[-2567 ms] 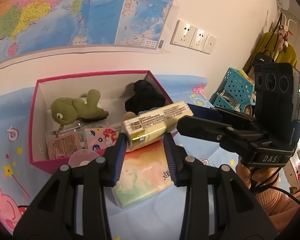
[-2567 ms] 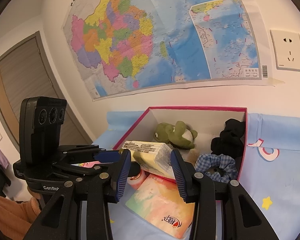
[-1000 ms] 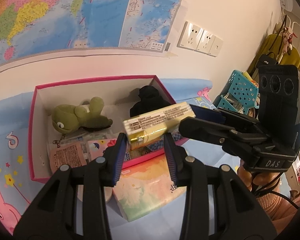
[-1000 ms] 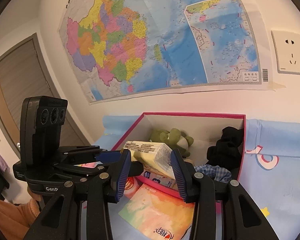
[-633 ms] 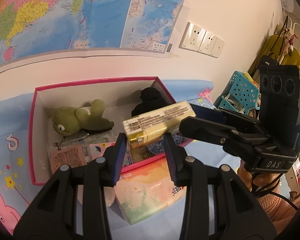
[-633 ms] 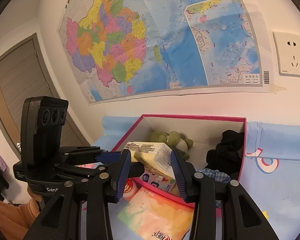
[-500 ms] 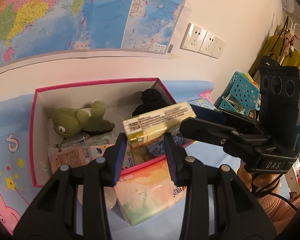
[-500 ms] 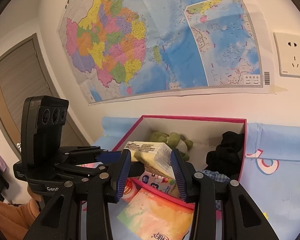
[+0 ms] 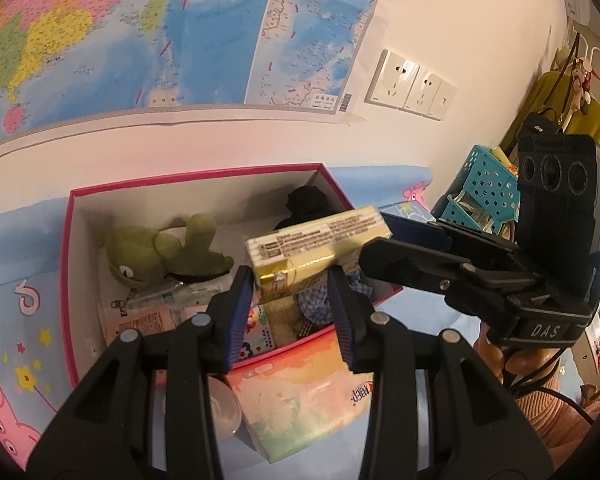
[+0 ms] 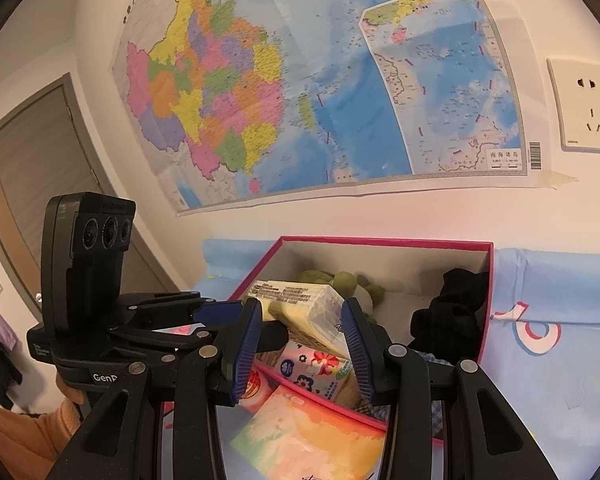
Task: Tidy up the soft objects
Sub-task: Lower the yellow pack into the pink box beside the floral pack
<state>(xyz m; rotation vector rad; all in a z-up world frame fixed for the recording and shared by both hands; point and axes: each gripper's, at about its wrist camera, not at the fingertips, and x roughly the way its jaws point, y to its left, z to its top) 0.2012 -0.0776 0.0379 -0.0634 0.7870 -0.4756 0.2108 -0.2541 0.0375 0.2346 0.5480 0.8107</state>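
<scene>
Yellow tissue pack [image 9: 316, 248], gripped at opposite ends by left tongs [image 9: 290, 280] and right tongs [image 10: 300, 312], held level above the open pink box [image 9: 66, 280] containing a green plush frog [image 9: 156, 250].

The left claw [image 9: 291, 276] tilts steeply downward, its blue-padded fingers [image 9: 238, 312] partly closed and pressing on one end of a yellow pack [image 9: 316, 246]. The right claw [image 10: 302, 314] points forward at a shallower downward slant, its jaws likewise partly closed, clamped on the pack's other end. The two claws meet at an angle, each showing in the other's view: the right one reaches in from the right side of the left camera, the left one from the left side of the right camera. A hand [image 9: 500, 360] and ribbed sleeve [image 9: 556, 412] show beneath the right claw's body.
</scene>
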